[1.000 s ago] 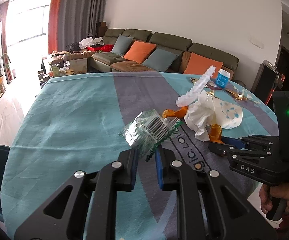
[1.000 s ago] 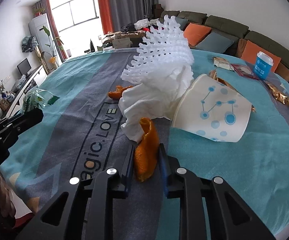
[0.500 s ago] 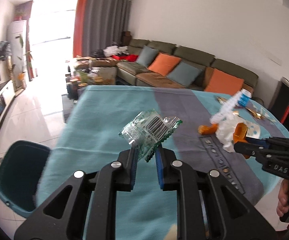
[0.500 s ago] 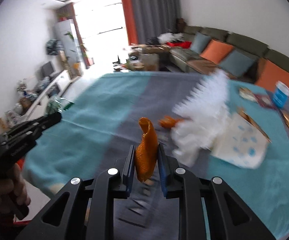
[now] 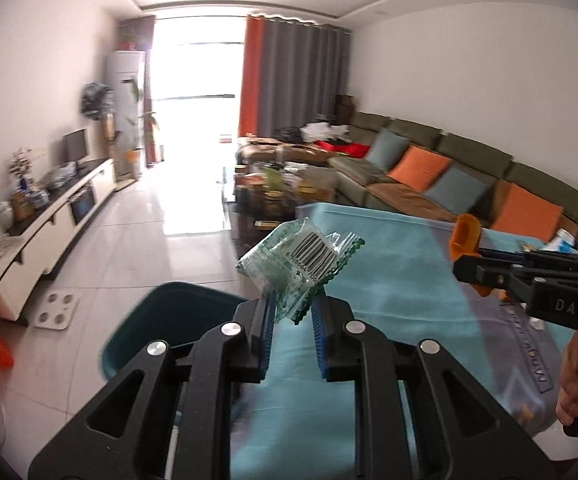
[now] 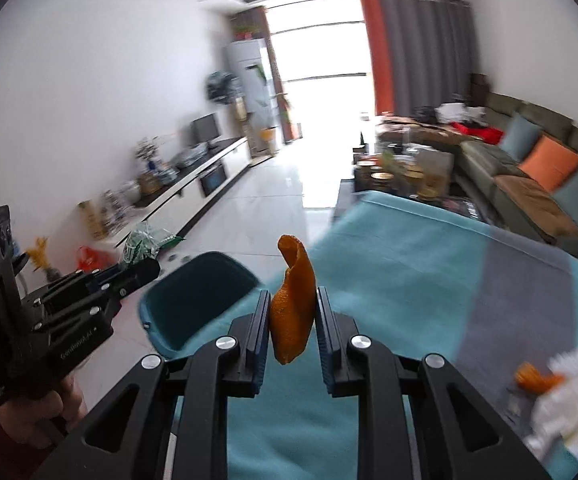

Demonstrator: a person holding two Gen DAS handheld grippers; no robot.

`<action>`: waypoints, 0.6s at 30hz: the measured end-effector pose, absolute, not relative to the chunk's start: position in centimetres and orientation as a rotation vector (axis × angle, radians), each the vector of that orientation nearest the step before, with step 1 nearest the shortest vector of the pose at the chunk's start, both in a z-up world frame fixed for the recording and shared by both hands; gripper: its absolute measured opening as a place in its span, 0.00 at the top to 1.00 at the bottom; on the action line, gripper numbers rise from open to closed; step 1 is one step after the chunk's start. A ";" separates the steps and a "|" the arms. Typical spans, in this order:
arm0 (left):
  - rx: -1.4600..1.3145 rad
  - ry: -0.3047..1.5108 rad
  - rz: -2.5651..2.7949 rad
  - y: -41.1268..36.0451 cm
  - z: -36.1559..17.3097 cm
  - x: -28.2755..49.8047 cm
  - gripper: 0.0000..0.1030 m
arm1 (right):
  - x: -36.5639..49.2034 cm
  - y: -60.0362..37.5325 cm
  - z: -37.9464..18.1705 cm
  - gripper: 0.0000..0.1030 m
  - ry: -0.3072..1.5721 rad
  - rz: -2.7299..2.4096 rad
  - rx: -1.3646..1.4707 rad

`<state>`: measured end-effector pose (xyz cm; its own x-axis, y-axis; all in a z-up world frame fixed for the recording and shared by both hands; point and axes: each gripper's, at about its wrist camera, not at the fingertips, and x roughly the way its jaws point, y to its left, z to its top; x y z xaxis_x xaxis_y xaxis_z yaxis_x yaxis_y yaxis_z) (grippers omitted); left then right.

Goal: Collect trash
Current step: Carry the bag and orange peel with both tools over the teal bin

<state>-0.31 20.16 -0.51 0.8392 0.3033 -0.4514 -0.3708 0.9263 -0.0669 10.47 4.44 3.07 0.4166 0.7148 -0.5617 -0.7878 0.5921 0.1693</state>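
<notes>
My left gripper (image 5: 291, 316) is shut on a clear green plastic wrapper (image 5: 301, 264) with a barcode, held in the air near the table's left end. My right gripper (image 6: 291, 320) is shut on a curled orange peel (image 6: 293, 312). The right gripper with the peel (image 5: 465, 240) shows at the right of the left wrist view. The left gripper with the wrapper (image 6: 145, 242) shows at the left of the right wrist view. A dark teal trash bin (image 5: 169, 320) stands on the floor beside the table, also in the right wrist view (image 6: 197, 296), below and ahead of both grippers.
The table has a teal and grey cloth (image 6: 429, 272). White tissue (image 6: 569, 400) and another orange peel (image 6: 533, 376) lie on it at the right. A sofa (image 5: 449, 176) stands behind, a white TV cabinet (image 5: 49, 224) on the left, a scale (image 5: 57, 310) on the tiled floor.
Both grippers have swung left, away from the trash pile toward the table's end. The teal bin has come into fuller view below them. Each still holds its item.
</notes>
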 end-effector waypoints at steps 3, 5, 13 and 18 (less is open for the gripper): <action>-0.161 0.449 0.412 22.0 -0.4 -1.5 0.82 | 10.3 7.7 3.4 0.80 0.653 1.021 -0.150; -0.167 0.451 0.443 23.2 -0.4 -2.2 0.82 | 10.2 9.8 3.5 0.80 0.660 1.056 -0.168; -0.195 0.486 0.513 26.6 -1.5 -3.2 0.80 | 9.9 17.2 2.7 0.80 0.724 1.146 -0.254; -0.211 0.526 0.540 27.8 -3.2 -3.0 0.80 | 10.6 20.4 1.4 0.80 0.769 1.160 -0.294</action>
<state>-2.96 27.76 -3.19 0.7302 0.4339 -0.5278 -0.5392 0.8404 -0.0551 10.60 20.42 1.36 0.1842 0.7114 -0.6782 -0.9017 0.3969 0.1714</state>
